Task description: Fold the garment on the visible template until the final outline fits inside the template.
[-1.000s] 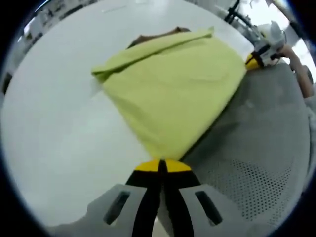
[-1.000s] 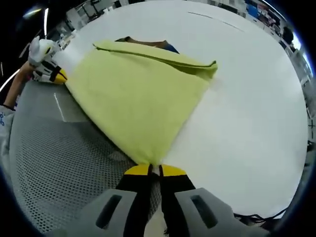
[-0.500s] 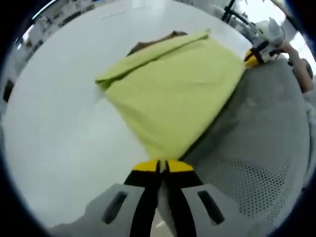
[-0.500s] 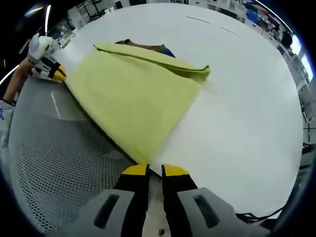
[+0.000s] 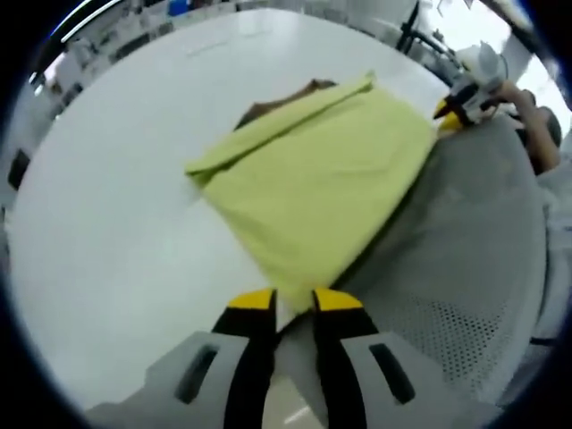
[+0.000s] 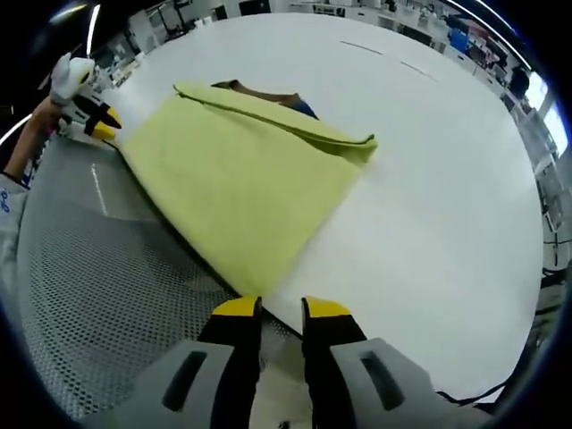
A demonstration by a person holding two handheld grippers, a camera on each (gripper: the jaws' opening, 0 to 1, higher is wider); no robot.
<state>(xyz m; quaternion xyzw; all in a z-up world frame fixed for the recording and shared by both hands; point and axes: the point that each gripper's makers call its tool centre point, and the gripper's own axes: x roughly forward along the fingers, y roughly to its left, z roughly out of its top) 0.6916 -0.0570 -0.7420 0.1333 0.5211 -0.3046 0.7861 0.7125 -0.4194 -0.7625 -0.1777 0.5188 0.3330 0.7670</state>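
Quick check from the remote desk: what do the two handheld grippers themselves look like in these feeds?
Both match: the left gripper and right gripper each have two black jaws capped with yellow tips, rising from pale grey bodies with dark rectangular slots. No cables or markings are visible on either.

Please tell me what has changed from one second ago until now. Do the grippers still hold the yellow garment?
No. Both grippers let go: the left gripper and the right gripper were shut on corners of the garment a second ago; now their jaws stand apart with the corners lying free in front of them. The garment stays folded in the same shape on the white table, one edge on the grey mesh surface.
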